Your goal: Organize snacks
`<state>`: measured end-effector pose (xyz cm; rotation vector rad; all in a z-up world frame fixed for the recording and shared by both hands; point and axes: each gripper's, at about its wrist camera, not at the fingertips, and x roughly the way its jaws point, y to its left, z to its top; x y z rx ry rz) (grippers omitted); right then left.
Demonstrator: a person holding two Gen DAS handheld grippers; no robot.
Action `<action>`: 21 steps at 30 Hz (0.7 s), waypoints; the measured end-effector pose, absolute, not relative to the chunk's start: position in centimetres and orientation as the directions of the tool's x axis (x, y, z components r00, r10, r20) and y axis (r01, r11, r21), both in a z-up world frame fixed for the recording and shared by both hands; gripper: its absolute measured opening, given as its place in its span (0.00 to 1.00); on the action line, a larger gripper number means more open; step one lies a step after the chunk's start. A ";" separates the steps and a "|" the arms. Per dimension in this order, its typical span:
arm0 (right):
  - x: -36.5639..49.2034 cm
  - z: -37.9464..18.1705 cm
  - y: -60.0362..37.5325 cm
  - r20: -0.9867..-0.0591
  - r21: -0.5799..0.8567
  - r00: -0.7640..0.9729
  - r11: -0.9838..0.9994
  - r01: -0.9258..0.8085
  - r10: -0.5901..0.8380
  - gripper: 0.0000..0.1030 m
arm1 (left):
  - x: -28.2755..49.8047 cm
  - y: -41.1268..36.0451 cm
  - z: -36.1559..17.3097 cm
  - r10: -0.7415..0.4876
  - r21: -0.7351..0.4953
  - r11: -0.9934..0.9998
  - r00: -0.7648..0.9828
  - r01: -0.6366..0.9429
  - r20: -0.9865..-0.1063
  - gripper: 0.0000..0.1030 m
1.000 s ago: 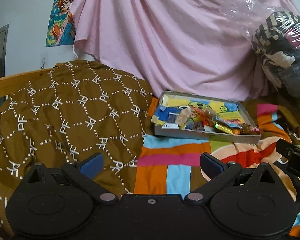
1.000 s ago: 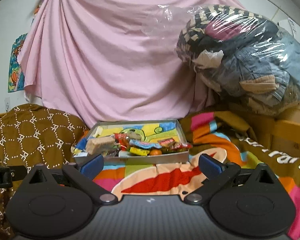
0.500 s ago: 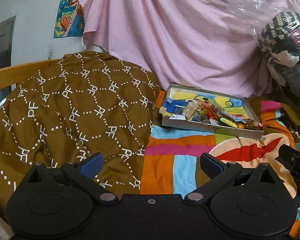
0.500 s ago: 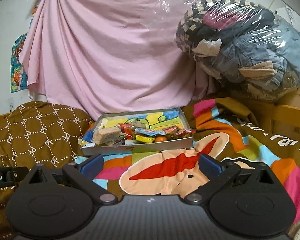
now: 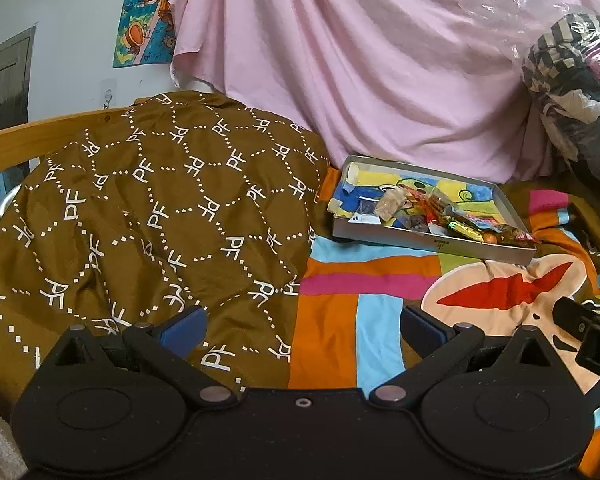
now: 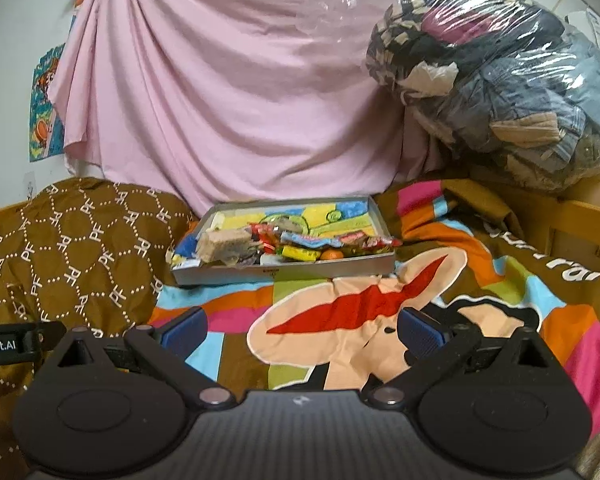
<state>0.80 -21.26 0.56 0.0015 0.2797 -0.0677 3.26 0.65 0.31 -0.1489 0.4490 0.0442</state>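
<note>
Both tongs are spread wide and grip nothing: the left gripper [image 5: 300, 326] and the right gripper [image 6: 302, 326] hover over a colourful striped blanket [image 6: 340, 320], well short of the grey tray [image 6: 284, 270]. That tray rests on the blanket, its near half piled with wrapped snacks [image 6: 284, 244]. Left of the tray lies a brown patterned quilt [image 5: 148, 216]; behind it hangs a pink sheet [image 6: 228, 92]; to its right, further back, sits a plastic-wrapped clothes bundle [image 6: 500, 76].

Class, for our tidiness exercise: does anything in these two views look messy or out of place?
Yes. The snacks lie jumbled along the near side of the tray, leaving its far half bare; one red wrapper pokes over the right rim.
</note>
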 end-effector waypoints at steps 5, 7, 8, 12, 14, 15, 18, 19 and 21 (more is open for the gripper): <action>1.3 0.1 -21.1 -0.321 -0.017 0.944 0.997 0.071 -0.073 1.00 | 3.4 0.6 0.1 0.014 -0.125 0.989 0.895 -0.077 -0.446 0.99; 1.5 -0.1 -20.9 -0.338 -0.026 0.938 0.997 0.069 -0.074 1.00 | 3.4 0.5 0.0 0.014 -0.121 0.990 0.893 -0.077 -0.449 0.99; 1.5 -0.2 -20.9 -0.345 -0.030 0.936 0.997 0.068 -0.074 1.00 | 3.4 0.5 -0.1 0.015 -0.118 0.990 0.892 -0.077 -0.452 0.99; 1.8 -0.5 -20.7 -0.365 -0.038 0.928 0.997 0.061 -0.071 1.00 | 3.6 0.3 -0.4 0.018 -0.110 0.991 0.885 -0.077 -0.465 0.99; 1.9 -0.6 -20.8 -0.374 -0.038 0.925 0.997 0.060 -0.070 1.00 | 3.7 0.2 -0.5 0.018 -0.107 0.991 0.882 -0.077 -0.472 0.99; 2.0 -0.7 -20.7 -0.381 -0.040 0.922 0.997 0.062 -0.072 1.00 | 3.7 0.2 -0.6 0.018 -0.106 0.991 0.879 -0.077 -0.476 0.99; 2.4 -0.9 -20.8 -0.406 -0.049 0.910 0.996 0.072 -0.086 1.00 | 3.9 0.1 -0.9 0.017 -0.106 0.991 0.872 -0.079 -0.489 0.99; 2.6 -1.1 -20.8 -0.417 -0.055 0.904 0.995 0.081 -0.097 1.00 | 4.0 0.1 -1.0 0.017 -0.105 0.991 0.870 -0.079 -0.492 0.99; 2.8 -1.3 -20.9 -0.434 -0.060 0.894 0.994 0.093 -0.110 1.00 | 4.1 0.0 -1.1 0.016 -0.103 0.992 0.867 -0.078 -0.499 0.99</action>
